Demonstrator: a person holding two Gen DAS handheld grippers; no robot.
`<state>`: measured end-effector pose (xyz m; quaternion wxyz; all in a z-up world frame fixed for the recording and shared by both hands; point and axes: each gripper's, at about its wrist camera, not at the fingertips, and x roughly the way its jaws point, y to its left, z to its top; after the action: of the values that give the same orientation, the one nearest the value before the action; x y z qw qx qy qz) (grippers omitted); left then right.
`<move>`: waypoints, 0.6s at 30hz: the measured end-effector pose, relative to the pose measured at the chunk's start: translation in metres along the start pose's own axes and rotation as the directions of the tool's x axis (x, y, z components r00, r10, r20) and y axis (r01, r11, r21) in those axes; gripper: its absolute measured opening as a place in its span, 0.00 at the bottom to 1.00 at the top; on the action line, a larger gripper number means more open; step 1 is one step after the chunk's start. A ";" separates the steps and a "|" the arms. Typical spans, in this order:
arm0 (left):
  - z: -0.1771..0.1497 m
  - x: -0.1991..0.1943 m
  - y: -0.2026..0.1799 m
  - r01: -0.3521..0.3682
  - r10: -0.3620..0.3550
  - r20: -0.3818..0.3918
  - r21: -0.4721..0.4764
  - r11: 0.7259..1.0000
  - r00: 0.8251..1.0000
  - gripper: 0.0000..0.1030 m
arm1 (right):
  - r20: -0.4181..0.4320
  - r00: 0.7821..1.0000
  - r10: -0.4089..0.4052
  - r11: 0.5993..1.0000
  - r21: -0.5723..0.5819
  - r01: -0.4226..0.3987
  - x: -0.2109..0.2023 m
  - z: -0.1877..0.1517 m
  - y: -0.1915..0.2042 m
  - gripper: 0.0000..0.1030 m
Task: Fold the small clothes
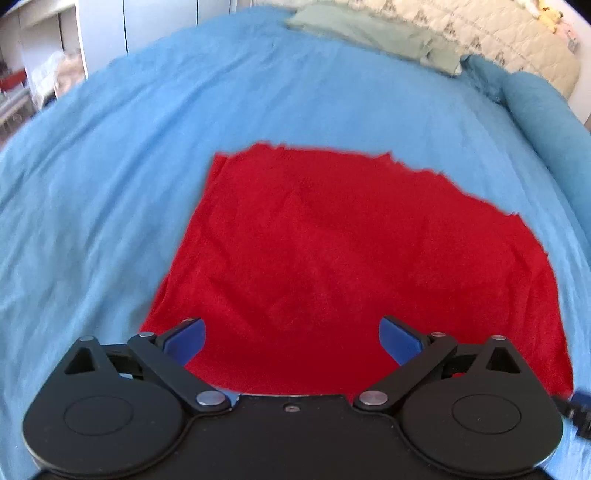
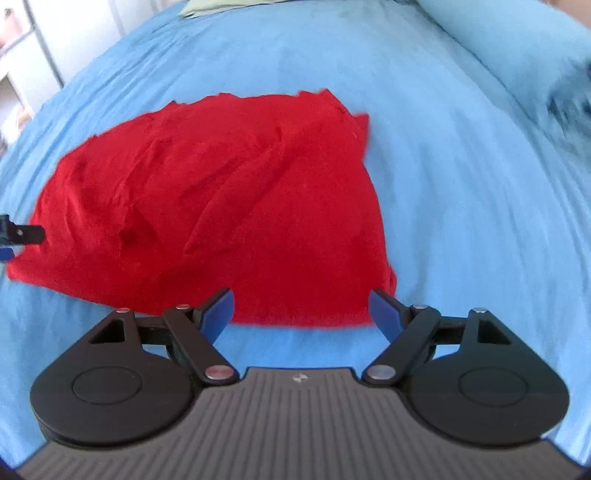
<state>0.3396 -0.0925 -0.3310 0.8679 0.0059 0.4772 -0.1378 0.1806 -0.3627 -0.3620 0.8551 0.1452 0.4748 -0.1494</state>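
**Lining up both grippers on the near hem of the red garment**

Hovering with its blue-padded jaws spread wide and holding nothing, the left gripper (image 1: 291, 339) hangs over the near part of the red garment (image 1: 354, 266). The right gripper (image 2: 301, 308) is likewise wide and empty, its tips at the garment's near edge, with bare blue bedsheet (image 2: 461, 221) showing between tongs and body.

The step in hand looks like taking the near edge for a fold. To do it well, each gripper should come down low at a near corner, pinch all layers rather than only the top one, and both should lift and carry together so the fold line stays straight. The sheet beneath is soft and could be pinched along with the cloth.

The right wrist view shows diagonal ridges and a rumpled left half that the left view flattens out; it also catches the other gripper's tip at the garment's far-left edge. The left wrist view alone shows a pale green cloth (image 1: 373, 35) and a quilted cream cover (image 1: 498, 33) farther up the bed; motion blur leaves the garment's kind uncertain.
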 end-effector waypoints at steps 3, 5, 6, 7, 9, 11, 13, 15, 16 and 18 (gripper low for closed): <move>0.008 0.000 -0.025 0.003 -0.004 0.064 0.018 1.000 0.998 0.99 | -0.039 0.999 0.010 0.997 0.080 -0.007 -0.003 -0.010 -0.007 0.93; 0.015 0.009 -0.040 0.009 -0.011 0.066 0.043 0.999 0.998 0.99 | -0.041 0.998 0.045 0.987 0.156 -0.038 -0.001 -0.017 -0.012 0.93; 0.018 0.016 -0.047 0.000 -0.003 0.062 0.048 0.999 0.998 0.99 | -0.039 0.998 0.059 0.980 0.194 -0.050 0.000 -0.021 -0.017 0.93; 0.021 0.024 -0.054 -0.011 0.008 0.062 0.048 0.999 0.998 0.99 | -0.036 0.997 0.067 0.972 0.228 -0.057 0.000 -0.024 -0.020 0.93; 0.027 0.038 -0.061 -0.015 0.012 0.065 0.040 0.999 0.998 0.99 | -0.020 0.997 0.073 0.952 0.299 -0.064 0.003 -0.029 -0.027 0.93; 0.032 0.052 -0.066 -0.008 0.007 0.058 0.026 1.000 0.998 0.99 | 0.025 0.996 0.085 0.924 0.372 -0.088 0.007 -0.033 -0.034 0.93; 0.035 0.065 -0.069 0.006 -0.007 0.046 0.021 1.000 0.999 0.99 | 0.075 0.993 0.089 0.896 0.429 -0.112 0.010 -0.035 -0.040 0.93; 0.039 0.073 -0.073 0.012 -0.013 0.040 0.025 1.000 0.999 0.99 | 0.130 0.988 0.080 0.871 0.472 -0.132 0.012 -0.035 -0.044 0.92; 0.040 0.077 -0.074 0.008 -0.009 0.041 0.030 1.000 0.999 0.99 | 0.149 0.986 0.074 0.860 0.491 -0.139 0.014 -0.035 -0.045 0.90; 0.041 0.083 -0.078 -0.001 -0.001 0.041 0.042 0.999 0.999 0.99 | 0.176 0.983 0.059 0.836 0.529 -0.145 0.017 -0.033 -0.050 0.89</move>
<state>0.3967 -0.1924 -0.3676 0.8772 0.0215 0.4564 -0.1479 0.1446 -0.3975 -0.3986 0.8203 0.3929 0.3383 -0.2414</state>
